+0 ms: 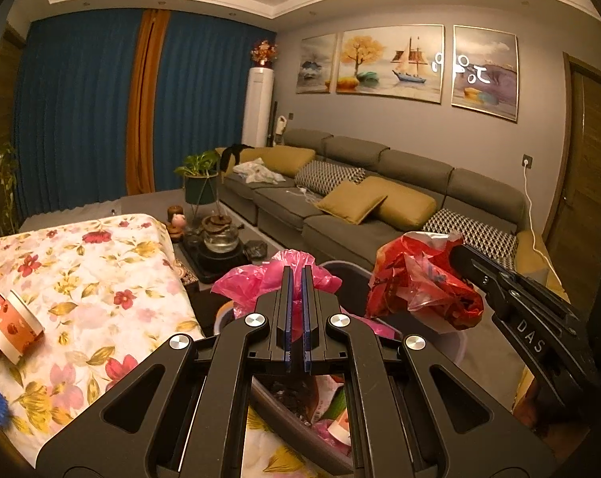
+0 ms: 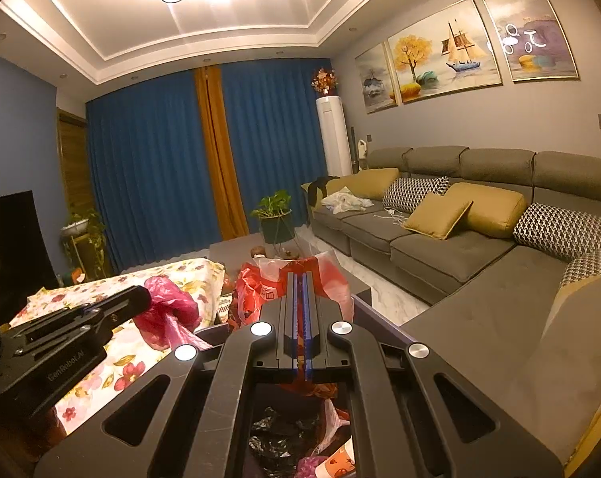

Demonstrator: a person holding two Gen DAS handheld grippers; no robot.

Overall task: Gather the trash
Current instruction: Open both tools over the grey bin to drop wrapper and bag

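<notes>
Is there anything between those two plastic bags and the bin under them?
Nothing visible. The left hand-held gripper pinches the pink bag, the right hand-held gripper the red bag, both right above the open trash bin.

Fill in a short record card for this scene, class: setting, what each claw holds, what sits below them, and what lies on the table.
setting: living room with grey sofa
left claw: shut on pink bag
right claw: shut on red bag
below the claws: bin with trash inside
table: floral cloth, red paper cups lying on it
</notes>
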